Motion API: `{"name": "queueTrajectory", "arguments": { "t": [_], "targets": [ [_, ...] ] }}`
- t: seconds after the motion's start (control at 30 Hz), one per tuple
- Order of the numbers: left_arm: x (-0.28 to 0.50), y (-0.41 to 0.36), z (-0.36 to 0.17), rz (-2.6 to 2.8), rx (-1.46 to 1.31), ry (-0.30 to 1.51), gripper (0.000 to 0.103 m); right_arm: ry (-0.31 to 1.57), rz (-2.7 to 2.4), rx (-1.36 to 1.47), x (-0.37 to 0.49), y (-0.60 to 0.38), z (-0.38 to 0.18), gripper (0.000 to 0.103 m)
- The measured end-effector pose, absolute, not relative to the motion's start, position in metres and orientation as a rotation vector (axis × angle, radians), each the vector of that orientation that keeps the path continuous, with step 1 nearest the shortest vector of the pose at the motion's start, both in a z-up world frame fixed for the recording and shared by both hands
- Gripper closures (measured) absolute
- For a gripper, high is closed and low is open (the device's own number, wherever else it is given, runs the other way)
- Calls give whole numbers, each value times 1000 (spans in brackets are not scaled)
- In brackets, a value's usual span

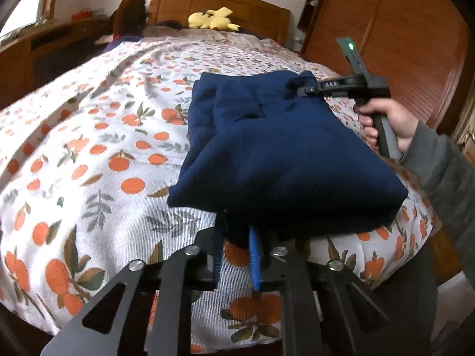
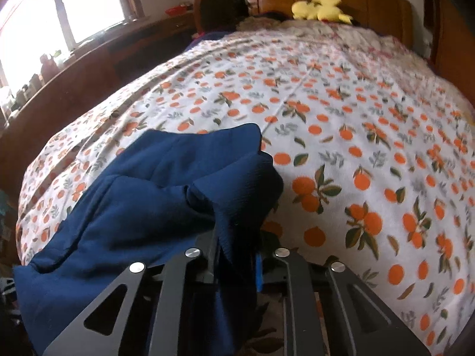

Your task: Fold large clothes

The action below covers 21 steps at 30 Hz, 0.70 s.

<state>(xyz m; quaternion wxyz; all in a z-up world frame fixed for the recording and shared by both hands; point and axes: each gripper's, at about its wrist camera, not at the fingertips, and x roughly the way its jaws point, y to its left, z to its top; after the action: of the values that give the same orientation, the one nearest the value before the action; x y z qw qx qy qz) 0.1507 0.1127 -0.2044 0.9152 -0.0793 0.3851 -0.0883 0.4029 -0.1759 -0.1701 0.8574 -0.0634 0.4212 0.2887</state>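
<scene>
A navy blue garment [image 1: 285, 160], folded into a thick bundle, is held just above the bed [image 1: 89, 154] with its orange-print sheet. My left gripper [image 1: 237, 240] is shut on the garment's near bottom edge. My right gripper [image 1: 299, 89] is shut on its far top corner, held by a hand at the right. In the right wrist view the garment [image 2: 133, 207] hangs bunched to the left of the right gripper [image 2: 237, 246], whose fingers are buried in the cloth.
A yellow plush toy [image 1: 213, 19] lies by the wooden headboard [image 1: 219, 3]. A wooden wardrobe [image 1: 394, 44] stands to the right of the bed. A window [image 2: 44, 20] and a low wooden cabinet [image 2: 74, 89] are on the left.
</scene>
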Motion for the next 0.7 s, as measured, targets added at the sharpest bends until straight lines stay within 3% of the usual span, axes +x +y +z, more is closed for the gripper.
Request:
{"name": "queueTrajectory", "arguments": {
  "t": [0.33, 0.7],
  "targets": [
    [137, 134, -155, -162, -144, 665, 93, 723, 622, -138, 373, -150, -103, 91],
    [118, 230, -123, -34, -147, 599, 93, 688, 707, -190, 363, -42, -78, 91]
  ]
}}
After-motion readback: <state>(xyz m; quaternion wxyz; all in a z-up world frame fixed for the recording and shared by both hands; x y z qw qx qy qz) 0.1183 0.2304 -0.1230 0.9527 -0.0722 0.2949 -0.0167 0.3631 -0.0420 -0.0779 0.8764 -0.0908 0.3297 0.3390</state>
